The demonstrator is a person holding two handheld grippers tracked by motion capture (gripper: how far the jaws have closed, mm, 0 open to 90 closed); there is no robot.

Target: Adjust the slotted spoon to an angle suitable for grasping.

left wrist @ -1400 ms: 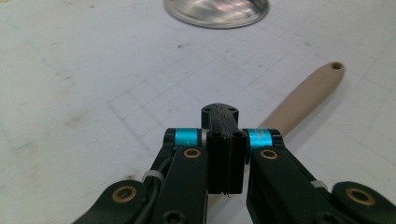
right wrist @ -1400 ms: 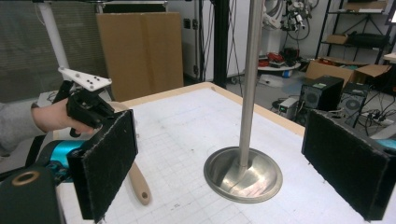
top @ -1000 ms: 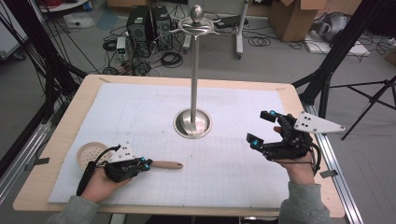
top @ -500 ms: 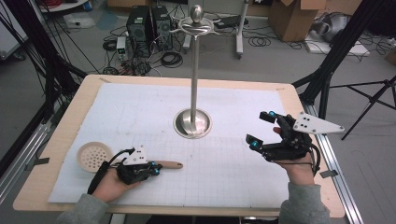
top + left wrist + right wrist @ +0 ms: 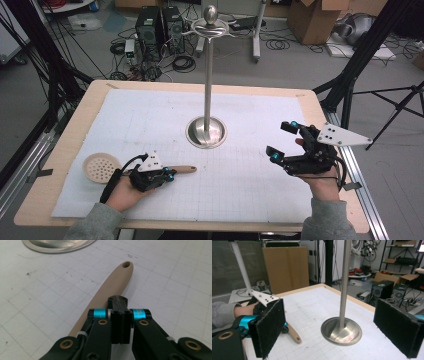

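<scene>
A beige slotted spoon lies on the white grid mat, its round perforated head [image 5: 101, 167] at the left and its handle [image 5: 184, 169] pointing right. My left gripper [image 5: 169, 176] rests low over the middle of that handle. In the left gripper view the left gripper [image 5: 118, 300] has its jaws pressed flat together, and the handle [image 5: 117, 277] runs beneath them, not between them. My right gripper [image 5: 282, 140] hovers at the right of the mat, open and holding nothing. In the right gripper view its two black pads [image 5: 269, 327] stand wide apart, facing the stand.
A metal stand [image 5: 208, 70] rises from a round base [image 5: 206, 132] at the middle of the mat, with hooks near its top. The wooden table edge [image 5: 200, 225] frames the mat [image 5: 240, 190]. Computers, cables, boxes and tripods sit on the floor beyond.
My left gripper has slid right along the spoon's handle, uncovering more of the perforated head. The spoon and the right gripper have stayed put.
</scene>
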